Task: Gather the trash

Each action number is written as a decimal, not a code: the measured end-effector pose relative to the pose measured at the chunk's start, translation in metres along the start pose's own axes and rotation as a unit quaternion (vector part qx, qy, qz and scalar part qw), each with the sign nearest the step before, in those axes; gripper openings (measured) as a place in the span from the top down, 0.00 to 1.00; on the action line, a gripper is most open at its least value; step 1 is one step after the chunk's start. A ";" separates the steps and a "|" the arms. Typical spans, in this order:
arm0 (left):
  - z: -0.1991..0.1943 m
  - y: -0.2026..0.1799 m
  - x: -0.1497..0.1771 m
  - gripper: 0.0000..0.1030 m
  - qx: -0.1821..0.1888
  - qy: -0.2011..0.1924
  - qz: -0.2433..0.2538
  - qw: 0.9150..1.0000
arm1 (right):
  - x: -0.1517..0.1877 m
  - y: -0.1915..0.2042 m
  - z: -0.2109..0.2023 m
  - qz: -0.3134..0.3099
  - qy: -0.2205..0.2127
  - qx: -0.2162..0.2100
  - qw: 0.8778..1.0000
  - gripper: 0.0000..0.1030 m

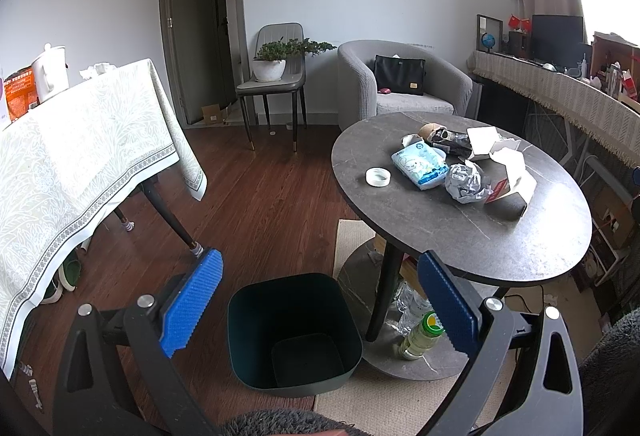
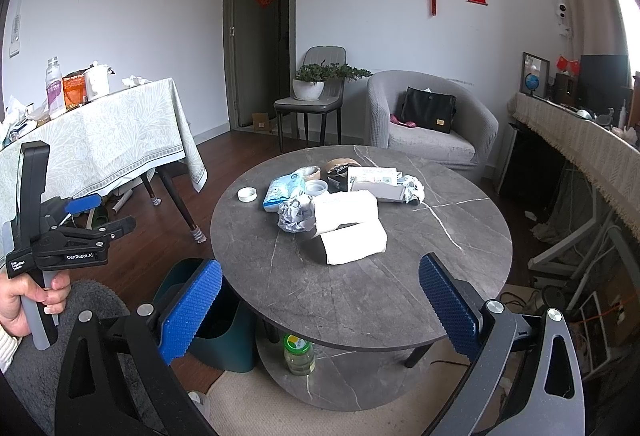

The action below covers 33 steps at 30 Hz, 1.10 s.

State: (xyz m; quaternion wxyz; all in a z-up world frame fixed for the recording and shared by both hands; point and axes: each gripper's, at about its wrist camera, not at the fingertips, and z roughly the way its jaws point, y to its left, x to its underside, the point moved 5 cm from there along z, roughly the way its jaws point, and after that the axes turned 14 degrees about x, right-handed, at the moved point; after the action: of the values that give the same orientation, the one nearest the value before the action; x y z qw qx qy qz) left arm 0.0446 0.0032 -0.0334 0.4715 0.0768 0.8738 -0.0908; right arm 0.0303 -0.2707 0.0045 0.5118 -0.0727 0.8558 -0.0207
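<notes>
Trash lies in a pile on the round grey table [image 1: 460, 228]: a crumpled silver-grey ball [image 1: 468, 182], a blue wipes pack [image 1: 420, 164], a white torn carton [image 1: 514, 176], a white lid [image 1: 378, 176] and a dark wrapper [image 1: 452, 142]. My left gripper [image 1: 320, 300] is open and empty above the dark green bin [image 1: 294, 332] on the floor. My right gripper [image 2: 320, 304] is open and empty over the table's near edge [image 2: 360, 308], short of the carton [image 2: 352, 232] and the ball [image 2: 294, 214]. The right wrist view shows the left gripper [image 2: 114, 212] held in a hand [image 2: 24, 300], and the bin [image 2: 228, 344] partly hidden under the table.
A cloth-covered dining table [image 1: 80, 164] stands to the left, a grey armchair [image 2: 432, 116] and a chair with a potted plant [image 2: 310, 84] behind. A bottle [image 2: 298, 354] stands on the table's lower shelf. A long covered counter [image 2: 592, 144] runs along the right.
</notes>
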 end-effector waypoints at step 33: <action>0.024 -0.021 -0.024 0.05 0.062 0.018 0.015 0.998 | -0.022 0.001 0.042 -0.014 0.037 -0.030 0.999 0.03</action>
State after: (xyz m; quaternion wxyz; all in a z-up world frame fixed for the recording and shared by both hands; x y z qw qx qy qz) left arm 0.0727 -0.0240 -0.0245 0.4512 0.1202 0.8738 -0.1361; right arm 0.0773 -0.2652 0.0039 0.4769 -0.0997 0.8733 -0.0047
